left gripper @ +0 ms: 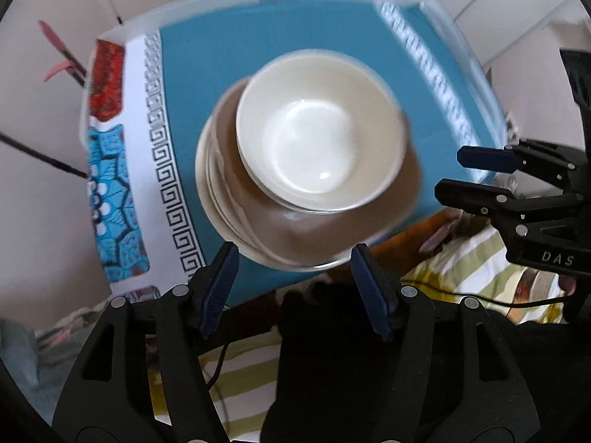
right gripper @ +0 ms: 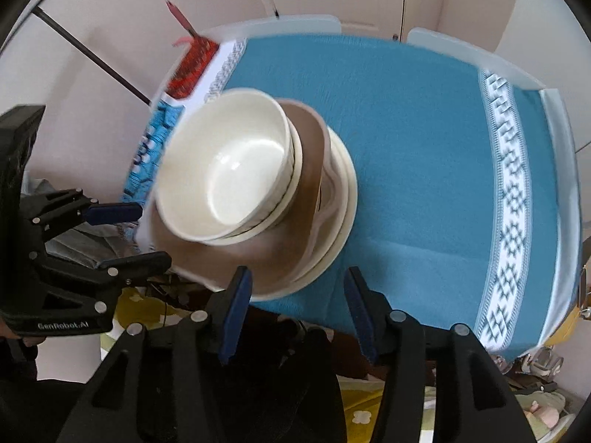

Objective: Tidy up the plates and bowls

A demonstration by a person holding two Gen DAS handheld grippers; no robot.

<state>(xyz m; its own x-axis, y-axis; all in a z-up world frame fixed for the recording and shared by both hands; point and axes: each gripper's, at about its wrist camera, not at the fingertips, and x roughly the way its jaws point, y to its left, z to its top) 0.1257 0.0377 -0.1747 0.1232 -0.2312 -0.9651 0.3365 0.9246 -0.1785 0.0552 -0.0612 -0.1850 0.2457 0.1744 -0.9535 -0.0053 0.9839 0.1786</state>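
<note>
Your stack [left gripper: 258, 217] sits near the front edge of the blue-clothed surface [left gripper: 295, 33]: bowls [left gripper: 317, 147] nested on a brown plate [left gripper: 399, 199], cream plates beneath, widest lowest for stability. Left gripper [left gripper: 291, 288] hangs released, stack rim just ahead between its jaws. Right gripper [right gripper: 295, 310] is also released, empty, stack ahead and left.

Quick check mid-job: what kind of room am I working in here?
Likely a home dining spot: a small table under a blue patterned tablecloth, stacked bowls and plates on it, white cabinet doors behind.
</note>
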